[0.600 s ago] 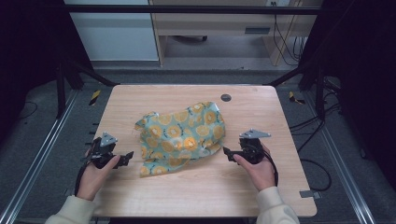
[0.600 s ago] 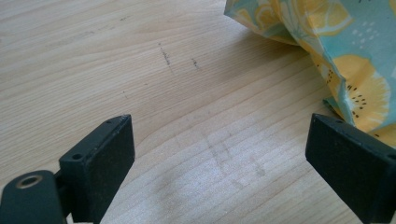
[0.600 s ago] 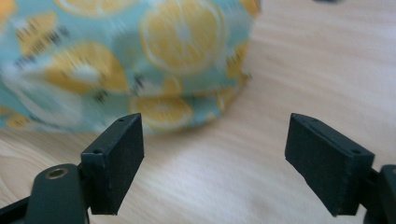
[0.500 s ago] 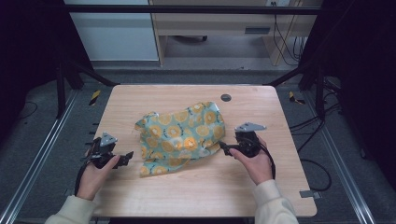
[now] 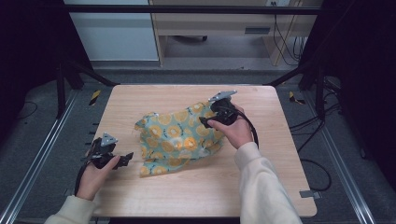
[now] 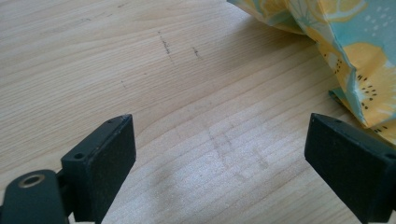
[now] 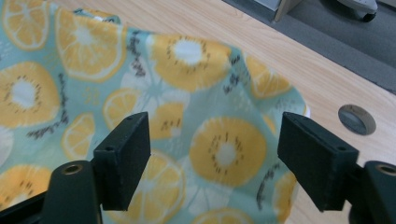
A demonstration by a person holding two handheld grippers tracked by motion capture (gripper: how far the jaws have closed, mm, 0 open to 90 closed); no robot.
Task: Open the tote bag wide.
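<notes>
A crumpled teal cloth printed with orange citrus slices lies in the middle of the wooden table. My left gripper rests low near the table's left side, just left of the cloth's near corner. In the left gripper view it is open over bare wood, with the cloth off to the upper right. My right gripper hovers over the cloth's far right part. In the right gripper view it is open, and the cloth lies below the jaws without touching them.
A round grey insert sits in the tabletop just beyond the cloth's far edge. Dark metal frame bars stand around the table. A yellow and black tool lies on the floor at the far left corner.
My right gripper has moved from the table's right side forward and left, to above the cloth's far right part. The left gripper and the cloth have stayed put.
</notes>
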